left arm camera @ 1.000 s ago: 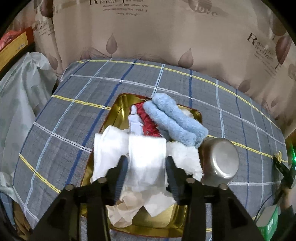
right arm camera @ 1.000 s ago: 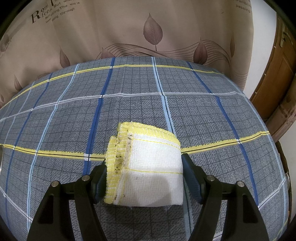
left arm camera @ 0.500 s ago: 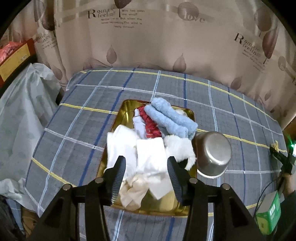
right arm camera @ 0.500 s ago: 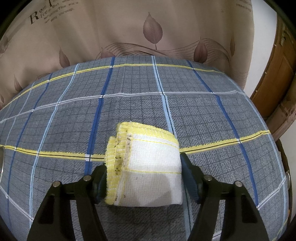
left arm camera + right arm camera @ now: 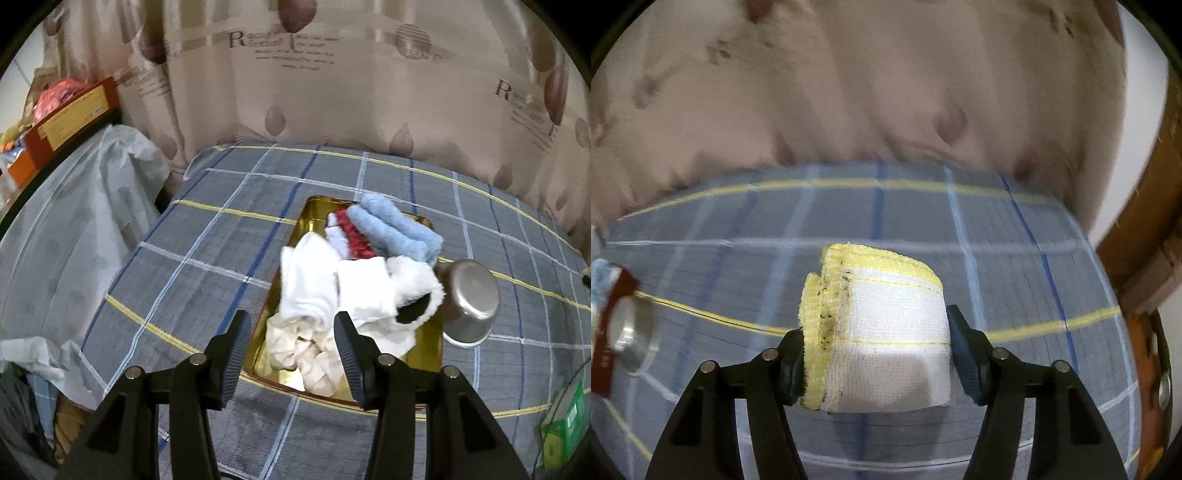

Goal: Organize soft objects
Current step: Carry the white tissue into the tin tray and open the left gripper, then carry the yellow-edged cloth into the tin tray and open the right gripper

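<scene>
Fingers of our right gripper are clamped on a folded white gauze cloth with a yellow hem, one pad against each side of the fold, and the cloth sits lifted above the plaid tablecloth. Our left gripper hangs empty with its fingers spread apart, just above the near edge of the gold tray.

That tray lies near the middle of the table and is already crowded: a rolled light-blue towel at the far end, a red cloth beside it, a white folded towel in the middle, a fluffy white piece toward the right edge, and crumpled cream cloth at the near end. A steel bowl rests on its side, touching the tray's right edge.

We judge the step in hand to be carrying the gauze cloth over to join that pile. To do it well, we should keep the squeeze steady so the fold does not spring loose, travel high enough to pass over the bowl, which shows blurred at the left edge of the right wrist view, and bring the cloth down flat. Little bare tray remains, so we would set it on top of the white towel rather than wedge it in. Our left gripper should stay off to the tray's near-left side, out of the path.
</scene>
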A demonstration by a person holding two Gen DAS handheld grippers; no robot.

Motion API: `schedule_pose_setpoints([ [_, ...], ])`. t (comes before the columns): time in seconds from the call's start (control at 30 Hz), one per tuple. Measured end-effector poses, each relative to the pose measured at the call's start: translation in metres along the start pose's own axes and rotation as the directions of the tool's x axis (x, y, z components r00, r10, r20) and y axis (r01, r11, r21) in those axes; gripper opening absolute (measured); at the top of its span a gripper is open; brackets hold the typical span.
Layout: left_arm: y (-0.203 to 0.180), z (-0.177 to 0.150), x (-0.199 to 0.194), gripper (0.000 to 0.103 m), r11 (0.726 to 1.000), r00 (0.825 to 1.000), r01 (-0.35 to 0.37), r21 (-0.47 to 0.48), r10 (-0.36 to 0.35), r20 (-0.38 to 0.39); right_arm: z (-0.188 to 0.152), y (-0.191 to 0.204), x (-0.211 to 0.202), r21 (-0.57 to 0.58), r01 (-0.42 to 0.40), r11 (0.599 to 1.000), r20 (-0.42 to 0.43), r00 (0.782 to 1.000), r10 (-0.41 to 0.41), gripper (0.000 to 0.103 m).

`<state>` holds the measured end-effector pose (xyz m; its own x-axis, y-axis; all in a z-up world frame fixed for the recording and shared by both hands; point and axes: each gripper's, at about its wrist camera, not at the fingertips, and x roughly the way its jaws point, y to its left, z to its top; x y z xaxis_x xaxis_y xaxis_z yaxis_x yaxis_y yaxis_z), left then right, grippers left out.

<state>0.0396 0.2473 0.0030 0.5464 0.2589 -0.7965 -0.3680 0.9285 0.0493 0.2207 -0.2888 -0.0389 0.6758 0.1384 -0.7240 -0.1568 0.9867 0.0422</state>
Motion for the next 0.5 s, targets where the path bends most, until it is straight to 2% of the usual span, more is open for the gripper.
schedule_pose_setpoints([
  [0.13,0.012,-0.005,0.003,0.048,0.999,1.000,-0.017,-0.040,0.017,0.000,0.015,0.062,-0.027,-0.103,-0.087,0.991,0.027,0.996,0.091,0.060],
  [0.27,0.022,-0.011,0.005,0.048,0.998,0.999,-0.035,-0.060,0.035,0.000,0.014,0.138,-0.044,-0.226,-0.184,0.957,0.014,0.981,0.192,0.060],
  [0.37,0.031,-0.015,0.004,0.048,0.995,0.999,-0.047,-0.084,0.047,0.005,0.005,0.195,-0.051,-0.309,-0.255,0.916,-0.022,0.965,0.262,0.060],
  [0.5,0.040,-0.018,0.003,0.048,0.992,0.998,-0.062,-0.110,0.063,0.009,-0.017,0.273,-0.056,-0.403,-0.362,0.841,-0.094,0.930,0.355,0.060],
])
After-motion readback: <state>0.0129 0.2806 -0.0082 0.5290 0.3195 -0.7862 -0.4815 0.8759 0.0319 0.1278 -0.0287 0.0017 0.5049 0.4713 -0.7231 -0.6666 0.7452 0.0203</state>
